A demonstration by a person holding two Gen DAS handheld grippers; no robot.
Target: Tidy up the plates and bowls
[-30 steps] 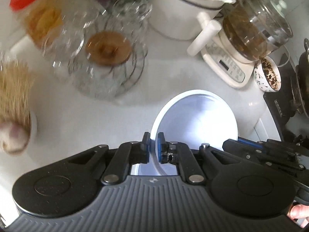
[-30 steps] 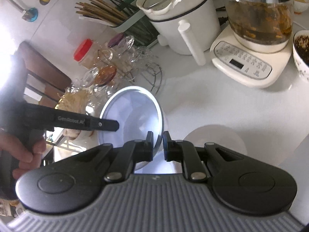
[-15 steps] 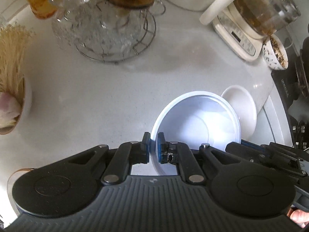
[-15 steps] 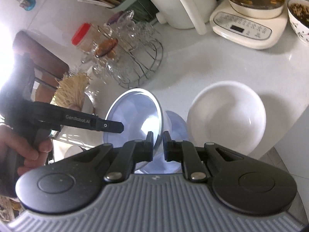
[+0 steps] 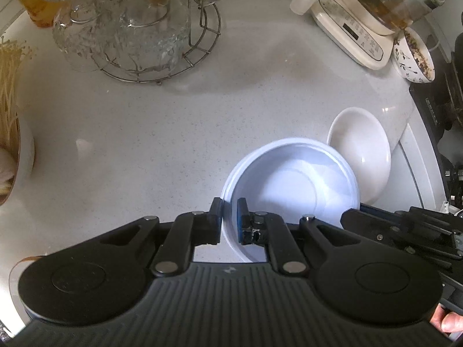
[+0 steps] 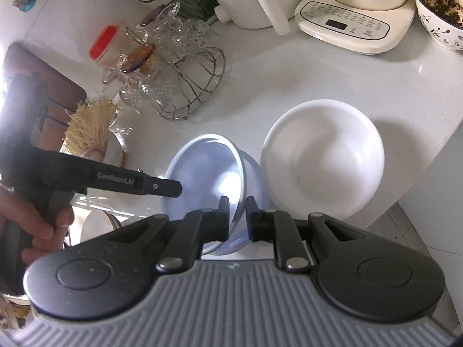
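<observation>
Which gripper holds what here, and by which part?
Both grip the pale blue bowl by its rim: the left gripper on the near edge in its view, the right gripper on the opposite side. The white bowl is untouched.

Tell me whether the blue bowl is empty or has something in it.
Empty: the blue bowl shows a bare inside in the left wrist view, its rim pinched by both grippers.

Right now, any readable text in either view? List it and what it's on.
"GenRobot.AI": on the side of the left hand-held gripper, seen from the right wrist view.
Kettle base control panel: button labels and display, too small to read.
A small logo mark on each gripper body: not legible.
Nothing else carries text.
</observation>
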